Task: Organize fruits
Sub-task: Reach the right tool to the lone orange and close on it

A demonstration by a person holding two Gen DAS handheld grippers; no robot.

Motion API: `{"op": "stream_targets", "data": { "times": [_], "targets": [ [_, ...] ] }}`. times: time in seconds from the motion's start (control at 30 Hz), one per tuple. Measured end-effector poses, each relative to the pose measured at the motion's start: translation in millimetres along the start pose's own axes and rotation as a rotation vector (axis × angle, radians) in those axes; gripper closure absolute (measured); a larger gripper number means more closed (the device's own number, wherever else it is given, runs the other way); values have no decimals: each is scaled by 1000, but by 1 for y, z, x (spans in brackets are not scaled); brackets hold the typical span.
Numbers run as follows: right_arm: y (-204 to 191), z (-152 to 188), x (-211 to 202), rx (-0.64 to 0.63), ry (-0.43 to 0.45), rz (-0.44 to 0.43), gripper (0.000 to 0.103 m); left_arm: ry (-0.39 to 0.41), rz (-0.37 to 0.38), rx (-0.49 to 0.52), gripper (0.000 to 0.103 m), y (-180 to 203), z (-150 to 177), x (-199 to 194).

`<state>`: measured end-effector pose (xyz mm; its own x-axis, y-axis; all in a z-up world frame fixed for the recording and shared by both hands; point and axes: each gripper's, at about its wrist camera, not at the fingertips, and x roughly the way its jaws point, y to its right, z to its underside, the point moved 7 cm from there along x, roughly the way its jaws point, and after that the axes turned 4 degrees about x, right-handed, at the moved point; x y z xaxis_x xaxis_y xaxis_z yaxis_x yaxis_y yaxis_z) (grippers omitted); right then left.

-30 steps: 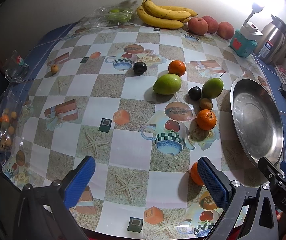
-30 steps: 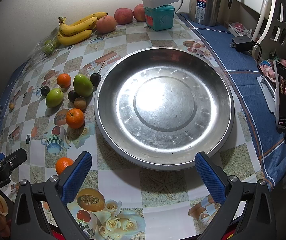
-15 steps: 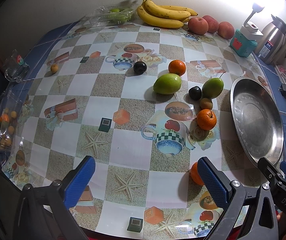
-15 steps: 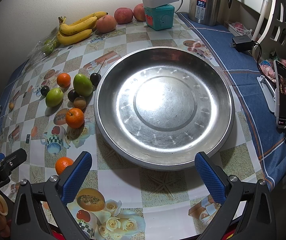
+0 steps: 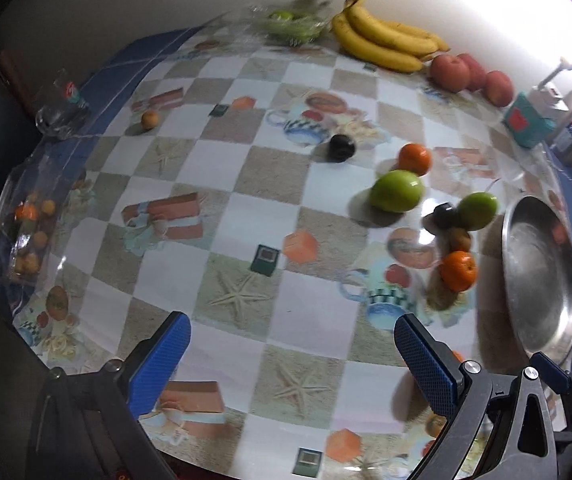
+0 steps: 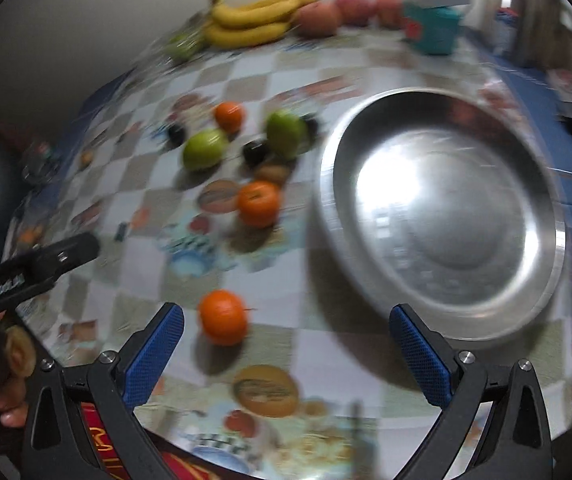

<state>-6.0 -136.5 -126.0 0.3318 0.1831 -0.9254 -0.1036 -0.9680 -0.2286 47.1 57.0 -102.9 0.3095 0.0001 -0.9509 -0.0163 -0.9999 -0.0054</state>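
Holding both tools low over the near edge of the table, I kept my right gripper [image 6: 286, 344] spread wide and empty, and my left gripper [image 5: 292, 354] likewise wide with nothing between its pads.

1. Nearest fruit: a single orange [image 6: 223, 322] lay on the tablecloth [image 5: 222, 184] just ahead of my right gripper at about 11 o'clock, close to the left pad. I judged it light, firm and round, with a slightly waxy skin, so it could roll or squirt out. The best hold seemed to be across its widest part, pads level, with moderate pressure.
2. Middle ground: the metal tray [image 6: 558, 240] sat at 1 o'clock, bare inside, its rim near the fruit cluster. A second orange [image 6: 258, 204] lay at 12 o'clock, beside a small brown fruit [image 6: 272, 173].
3. Further on: two green mangoes [image 6: 205, 149] and dark plums [image 6: 255, 153] lay close together, with a third orange [image 6: 229, 116] behind. I judged the mangoes heavier and smooth, best taken across the short axis; the plums looked soft and likely to bruise.
4. Farthest: bananas [image 6: 252, 24] and apples [image 6: 318, 19] lay along the wall at 12 o'clock.

The right wrist view was motion-blurred, so finer detail could not be read.
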Motion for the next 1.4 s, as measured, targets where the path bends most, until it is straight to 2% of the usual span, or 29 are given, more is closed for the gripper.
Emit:
{"op": "stream_targets", "data": {
  "times": [0.17,0.33,0.5,0.7,0.77,0.83,0.9,1.1,1.2,1.4],
  "targets": [
    [-16,0,20,-20,-57,-1,2,-75,25,-18,0,-3,3,21],
    [-27,3,43,-58,-128,27,23,-131,41,-52,0,-7,10,33],
    [-31,10,59,-62,-176,31,32,-148,43,-54,0,-6,12,38],
    [-28,13,57,-38,-168,-4,40,-156,34,-50,0,-6,13,39],
    [-26,13,54,-34,-172,-20,47,-161,32,-56,0,-6,14,40],
    [-25,12,54,-32,-175,-28,58,-165,31,-61,0,-8,15,42],
    [-27,12,53,-28,-179,-40,61,-166,31,-64,0,-10,15,44],
    [-28,10,41,-12,-148,-68,65,-167,38,-74,0,-15,17,47],
    [-27,1,22,-2,-91,-99,65,-155,50,-81,0,-15,16,45],
    [-9,-25,-7,58,9,-102,65,-41,129,-66,0,-1,-6,27]
  ]
}}
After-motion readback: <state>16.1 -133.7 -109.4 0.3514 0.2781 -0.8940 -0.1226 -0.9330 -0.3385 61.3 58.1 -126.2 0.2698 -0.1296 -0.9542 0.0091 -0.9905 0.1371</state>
